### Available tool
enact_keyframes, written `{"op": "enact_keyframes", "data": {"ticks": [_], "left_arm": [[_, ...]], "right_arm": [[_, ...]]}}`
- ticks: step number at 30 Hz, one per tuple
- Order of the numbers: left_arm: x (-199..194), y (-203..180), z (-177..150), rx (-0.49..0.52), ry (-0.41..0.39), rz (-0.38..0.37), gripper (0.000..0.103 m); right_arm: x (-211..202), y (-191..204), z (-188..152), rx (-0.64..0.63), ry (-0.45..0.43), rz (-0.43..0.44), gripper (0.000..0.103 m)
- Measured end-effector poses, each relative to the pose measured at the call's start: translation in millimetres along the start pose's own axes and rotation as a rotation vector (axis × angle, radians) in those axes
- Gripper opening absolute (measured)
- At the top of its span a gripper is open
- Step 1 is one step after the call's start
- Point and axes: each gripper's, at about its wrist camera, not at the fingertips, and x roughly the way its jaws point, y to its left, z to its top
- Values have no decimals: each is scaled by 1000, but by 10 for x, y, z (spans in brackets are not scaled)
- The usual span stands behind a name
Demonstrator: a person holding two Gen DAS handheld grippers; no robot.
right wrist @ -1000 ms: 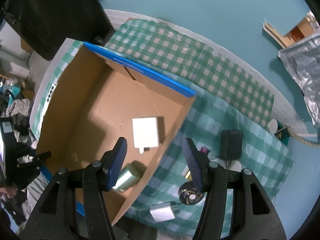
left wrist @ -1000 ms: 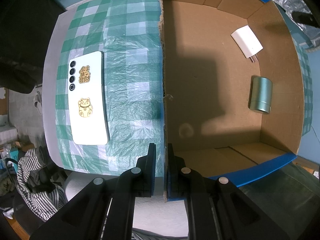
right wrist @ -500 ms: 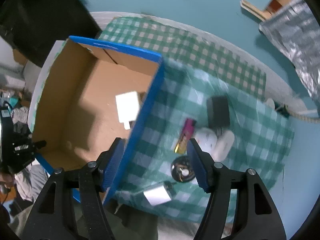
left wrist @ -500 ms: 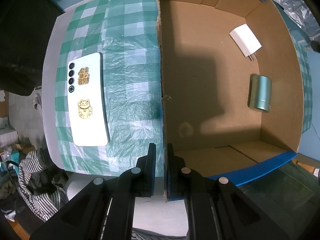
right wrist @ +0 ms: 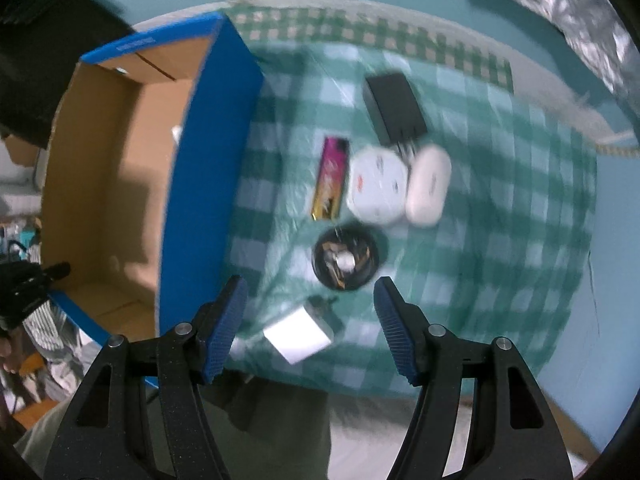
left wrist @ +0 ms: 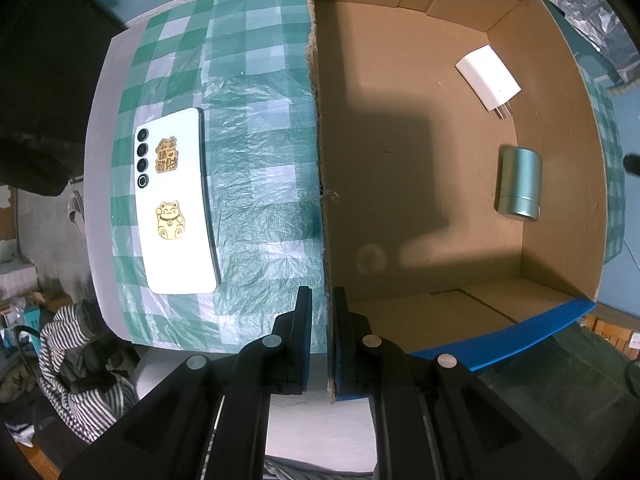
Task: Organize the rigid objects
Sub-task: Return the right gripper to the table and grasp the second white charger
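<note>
Since a second ago, the right gripper (right wrist: 310, 320) has been swinging away from over the cardboard box (right wrist: 200, 168) and is now hanging above the checkered cloth (right wrist: 500, 200), jaws standing wide apart with nothing between them. Below it are lying a white block (right wrist: 298, 336), a round black dish (right wrist: 345, 258), a pink-and-gold packet (right wrist: 330, 178), a white disc (right wrist: 378, 184), a white case (right wrist: 428, 186) and a black adapter (right wrist: 394, 108), all blurred. The left gripper (left wrist: 323, 312) is staying put, clamping the box's wall (left wrist: 320, 160). Inside are resting a white charger (left wrist: 488, 78) and a green cylinder (left wrist: 519, 184); a white phone (left wrist: 174, 204) is lying outside.
</note>
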Motion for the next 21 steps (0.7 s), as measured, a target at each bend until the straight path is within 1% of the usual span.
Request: {"op": "enact_keyframes", "data": {"ticks": [7,13,21], "left_arm": [[-12,-14,-5,16,-2,-2,9],[-21,-41,-7,33,0,-3,9],[-30,-49,-20,52,5,-9,9]], "right_arm": [[335,-153,-236,134,67,42,67],[596,-246,-400,264,102,72,67],[842,-257,-516,401,106,109,67]]}}
